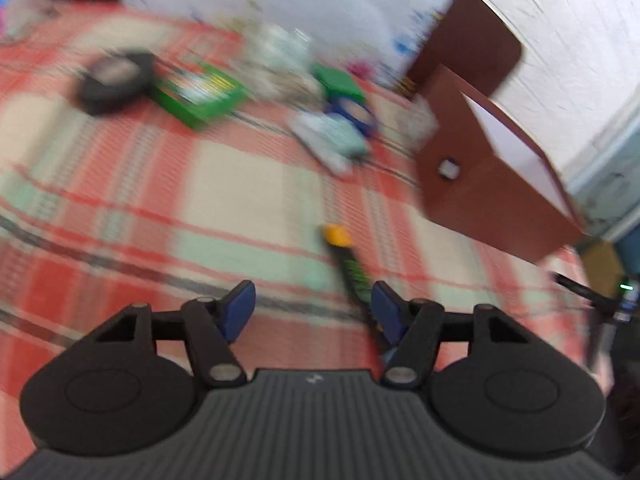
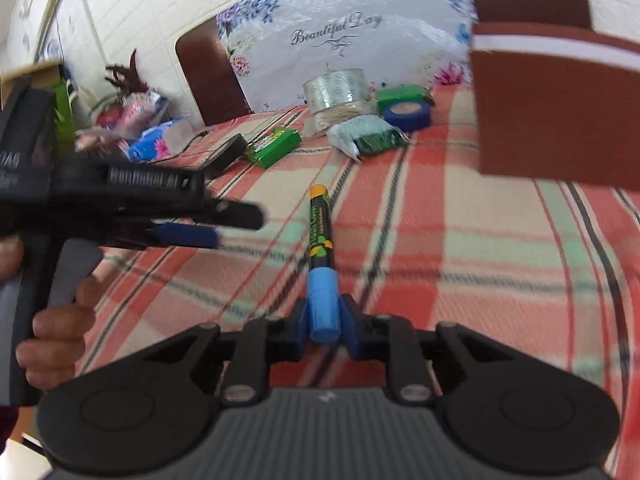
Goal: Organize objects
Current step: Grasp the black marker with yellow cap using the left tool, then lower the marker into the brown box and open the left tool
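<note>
My right gripper (image 2: pixel 325 316) is shut on the blue cap end of a black marker (image 2: pixel 320 236) with an orange tip, held above the plaid tablecloth (image 2: pixel 460 240). The marker also shows in the left wrist view (image 1: pixel 347 264), next to the right pad. My left gripper (image 1: pixel 313 306) is open and empty above the cloth; it shows at the left of the right wrist view (image 2: pixel 192 224). A brown box (image 2: pixel 556 112) stands open at the right, also in the left wrist view (image 1: pixel 492 176).
At the back of the table lie clear tape rolls (image 2: pixel 336 92), a blue tape roll (image 2: pixel 408 114), a green packet (image 2: pixel 276 146), a green box (image 2: pixel 402 94), a white-green pouch (image 2: pixel 368 138) and a black device (image 2: pixel 224 154). Two brown chairs (image 2: pixel 212 76) stand behind.
</note>
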Demonstrator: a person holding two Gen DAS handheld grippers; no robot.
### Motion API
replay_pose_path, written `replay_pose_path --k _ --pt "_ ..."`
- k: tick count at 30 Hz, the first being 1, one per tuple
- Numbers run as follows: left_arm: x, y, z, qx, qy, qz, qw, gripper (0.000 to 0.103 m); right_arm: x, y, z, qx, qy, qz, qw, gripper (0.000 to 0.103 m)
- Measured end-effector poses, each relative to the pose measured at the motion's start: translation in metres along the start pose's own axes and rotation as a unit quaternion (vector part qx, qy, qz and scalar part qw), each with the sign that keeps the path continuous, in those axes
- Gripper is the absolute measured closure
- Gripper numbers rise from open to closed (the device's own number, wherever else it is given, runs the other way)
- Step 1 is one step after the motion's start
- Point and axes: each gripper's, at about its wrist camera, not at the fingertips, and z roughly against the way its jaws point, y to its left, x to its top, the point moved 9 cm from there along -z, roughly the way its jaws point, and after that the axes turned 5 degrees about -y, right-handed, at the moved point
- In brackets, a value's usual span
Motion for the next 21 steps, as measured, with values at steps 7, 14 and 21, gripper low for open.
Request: replay_pose_path --k 7,14,21 --pt "-0.022 -0.051 -0.032 0.0 0.046 -0.034 0.9984 0.075 0.003 -0.004 0.018 0.007 -0.033 -0.007 0.999 0.085" --pt "0.042 -0.134 -0.015 -0.056 -0.017 -0.101 0.9932 0.083 0.05 -0.028 0.041 -0.024 -0.119 0.006 0.993 0.084" --pt "0.124 -0.22 -0.047 -0.082 -0.065 -0.189 0.9763 0.083 0.149 -0.083 0.051 -0.087 -0.226 -0.008 0.97 0.084"
